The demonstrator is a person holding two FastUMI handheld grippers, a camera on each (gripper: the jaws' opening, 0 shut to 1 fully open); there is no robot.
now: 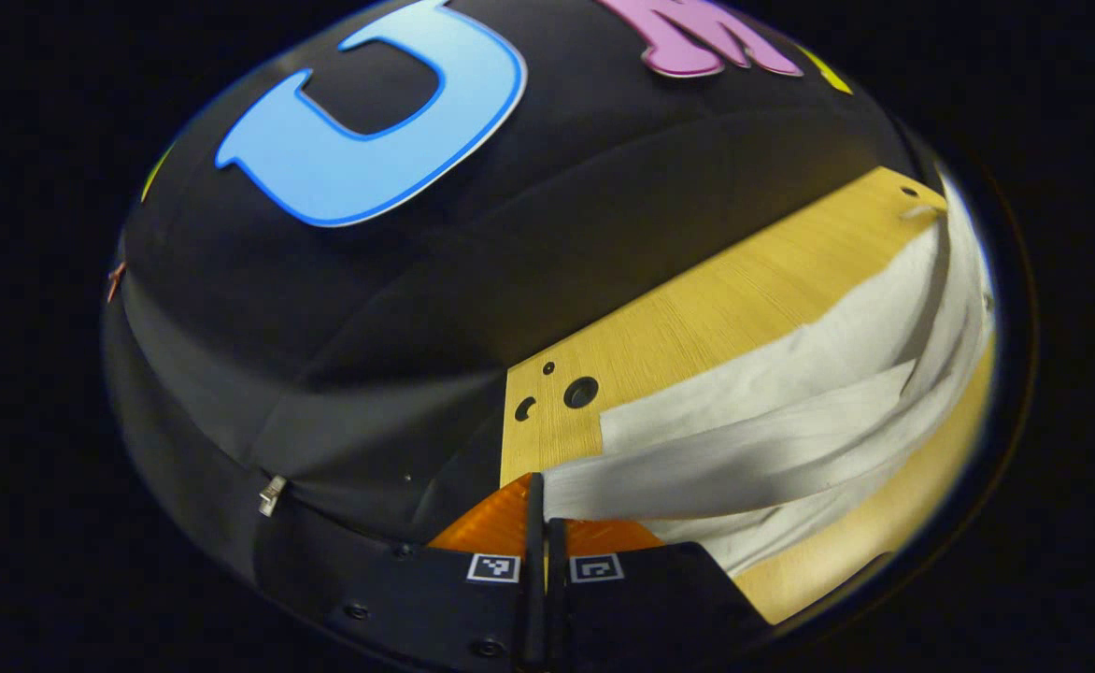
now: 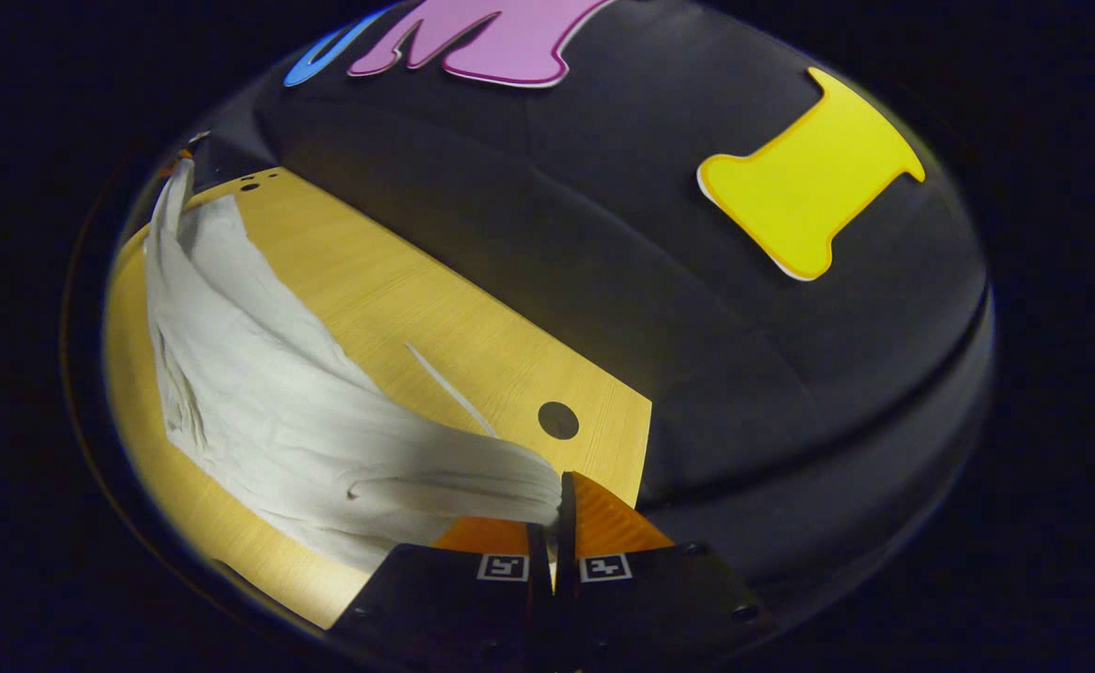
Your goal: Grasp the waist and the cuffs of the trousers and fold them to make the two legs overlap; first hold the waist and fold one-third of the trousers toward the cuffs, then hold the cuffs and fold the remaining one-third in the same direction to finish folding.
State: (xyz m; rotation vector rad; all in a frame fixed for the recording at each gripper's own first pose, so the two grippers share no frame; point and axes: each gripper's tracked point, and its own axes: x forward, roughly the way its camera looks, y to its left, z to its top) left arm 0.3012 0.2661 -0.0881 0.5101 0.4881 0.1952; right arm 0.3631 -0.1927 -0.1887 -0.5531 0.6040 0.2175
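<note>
wooden table (image 1: 697,318) with holes; white trousers (image 1: 790,411) on it

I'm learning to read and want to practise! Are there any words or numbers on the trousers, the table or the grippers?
No words or numbers can be read here.
Trousers: plain pale cloth, no print or tag in sight.
Table: bare wood with round holes, no writing.
Left gripper and right gripper: each carries small marker squares, which are black-and-white patterns, not letters.
</note>
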